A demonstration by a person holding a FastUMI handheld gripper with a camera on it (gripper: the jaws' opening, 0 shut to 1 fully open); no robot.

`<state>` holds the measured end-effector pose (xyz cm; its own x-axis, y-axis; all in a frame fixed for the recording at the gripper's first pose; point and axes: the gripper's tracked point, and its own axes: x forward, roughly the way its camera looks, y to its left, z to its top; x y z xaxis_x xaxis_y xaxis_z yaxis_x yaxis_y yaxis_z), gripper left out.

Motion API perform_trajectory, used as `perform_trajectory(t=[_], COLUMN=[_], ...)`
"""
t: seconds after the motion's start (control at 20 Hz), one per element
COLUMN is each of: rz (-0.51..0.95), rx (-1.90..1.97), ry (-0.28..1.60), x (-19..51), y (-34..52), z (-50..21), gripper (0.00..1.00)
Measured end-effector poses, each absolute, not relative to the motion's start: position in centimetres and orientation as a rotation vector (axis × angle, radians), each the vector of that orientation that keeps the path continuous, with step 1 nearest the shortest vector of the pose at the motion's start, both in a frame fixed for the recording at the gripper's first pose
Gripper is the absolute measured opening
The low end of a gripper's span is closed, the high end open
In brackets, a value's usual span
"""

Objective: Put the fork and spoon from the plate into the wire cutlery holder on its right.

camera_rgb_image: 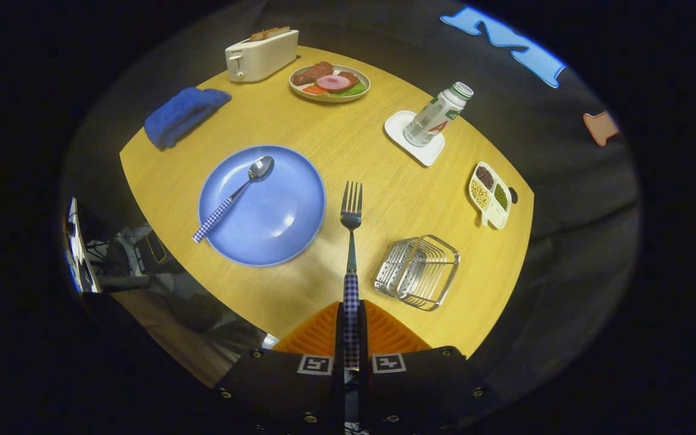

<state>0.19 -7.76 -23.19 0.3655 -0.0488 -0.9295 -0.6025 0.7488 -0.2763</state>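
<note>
My gripper (351, 329) is shut on the fork (351, 241) by its blue-checked handle. The fork points straight ahead, tines up, held high above the wooden table (378, 163). To the left of the fork lies the blue plate (290, 223), and on it rests the spoon (236, 196) with a matching checked handle, bowl toward the far side. The wire cutlery holder (417, 272) stands on the table to the right of the fork, just ahead of my fingers.
A bottle (435, 115) on a white coaster, a divided dish of beans (491, 195), a plate of food (330, 82), a toaster (260, 55) and a blue cloth (182, 115) ring the far side of the table. Its near edge runs just below the holder.
</note>
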Motion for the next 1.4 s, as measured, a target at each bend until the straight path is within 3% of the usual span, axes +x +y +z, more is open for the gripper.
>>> perform_trajectory(t=[0.7, 1.4], rz=[0.317, 0.333], rx=[-0.887, -0.879], ry=[1.381, 1.597], x=[0.0, 3.0], y=[-19.0, -18.7], z=[-20.5, -24.5], gripper=[0.09, 0.09])
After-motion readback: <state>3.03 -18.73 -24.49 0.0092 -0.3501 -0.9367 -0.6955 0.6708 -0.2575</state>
